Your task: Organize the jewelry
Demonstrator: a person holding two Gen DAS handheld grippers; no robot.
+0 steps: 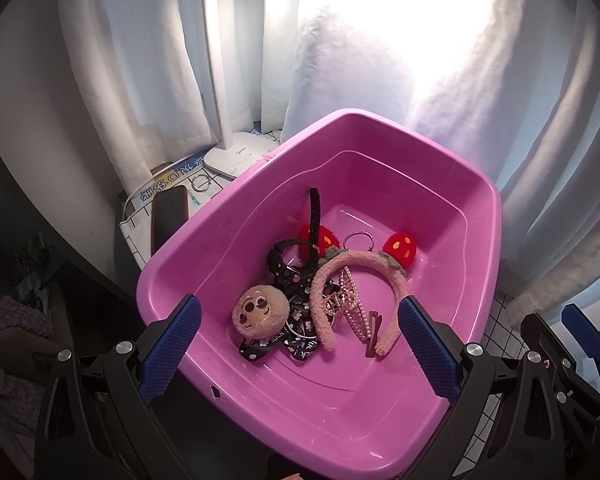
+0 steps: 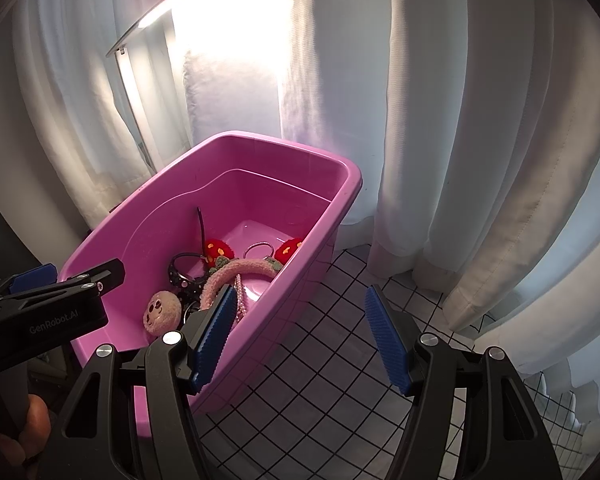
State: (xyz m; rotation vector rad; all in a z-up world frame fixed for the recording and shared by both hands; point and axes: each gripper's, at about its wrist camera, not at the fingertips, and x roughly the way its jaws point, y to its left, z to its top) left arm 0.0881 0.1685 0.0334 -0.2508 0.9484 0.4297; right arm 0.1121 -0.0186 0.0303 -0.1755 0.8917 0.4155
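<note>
**Inspector:** Report the jaws and where the jewelry sits.

**Operator:** I see both sets of jaws standing apart with nothing between them. My left gripper (image 1: 300, 344) hangs over the near rim of the pink tub (image 1: 496, 216); my right gripper (image 2: 300, 340) straddles the tub's right wall, one finger inside, one over the checked surface (image 2: 320, 380). All the jewelry lies heaped on the tub floor: fuzzy pink headband (image 1: 332, 276) with red strawberry ears, pearl strand (image 1: 350, 300), gold claw clip (image 1: 340, 304), silver ring (image 1: 358, 237), black studded strap (image 1: 290, 268), plush face charm (image 1: 260, 312).

**Inspector:** Edges and room?

**Operator:** The far half of the tub floor is bare. White curtains (image 2: 460, 120) crowd the tub's back edge; open checked surface runs along its right side. A desk lamp (image 1: 236, 152) and a phone (image 1: 170, 216) stand near its left rim.

**Inspector:** Any writing?

**Operator:** "GenRobot.AI" on the left gripper's body (right wrist view), and "luck" on black tags (image 1: 300, 346) under the charm.
</note>
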